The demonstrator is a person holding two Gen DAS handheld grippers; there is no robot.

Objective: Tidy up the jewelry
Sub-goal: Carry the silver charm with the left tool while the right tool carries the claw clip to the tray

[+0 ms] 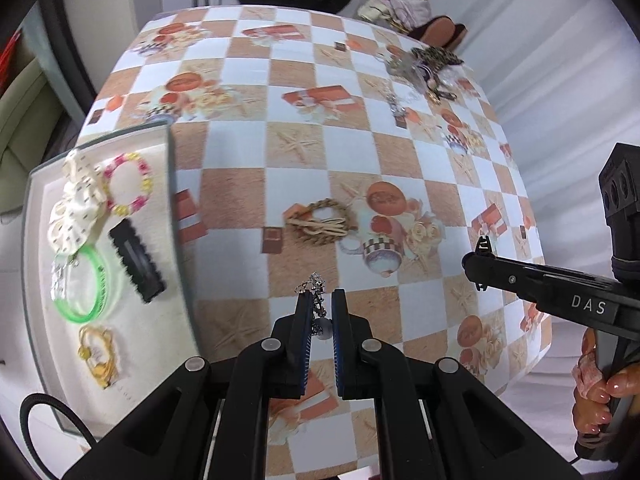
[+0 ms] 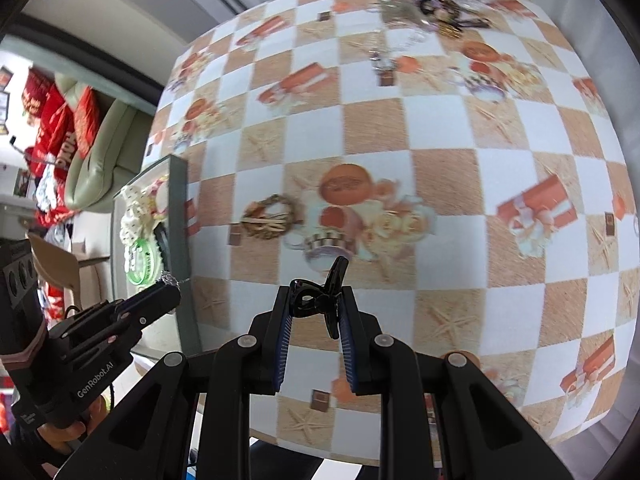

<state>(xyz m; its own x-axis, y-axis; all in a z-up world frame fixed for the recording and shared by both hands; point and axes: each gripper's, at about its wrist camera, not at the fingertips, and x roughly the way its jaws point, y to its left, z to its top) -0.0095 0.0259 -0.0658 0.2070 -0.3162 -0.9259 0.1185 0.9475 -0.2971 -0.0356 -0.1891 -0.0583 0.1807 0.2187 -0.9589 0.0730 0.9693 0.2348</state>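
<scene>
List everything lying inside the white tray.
In the tray: a cream spotted scrunchie, a pink-and-yellow bead bracelet, a black hair clip, a green bangle and a yellow piece. The scrunchie overlaps the bangle; anything beneath it is hidden.

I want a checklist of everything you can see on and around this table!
Surface: table under a checkered cloth printed with teapots and gift boxes.
Job's things: grey tray at the left edge, holding a white dotted scrunchie, pink-yellow bead bracelet, green bangle, black snap clip and yellow piece.
Clutter: tangled jewelry pile at the far right corner.
Grippers: left gripper shut on a silver chain; right gripper shut on a black claw clip.
Cables: black cable beside the tray.
Surroundings: pale sofa, red cushions.
</scene>
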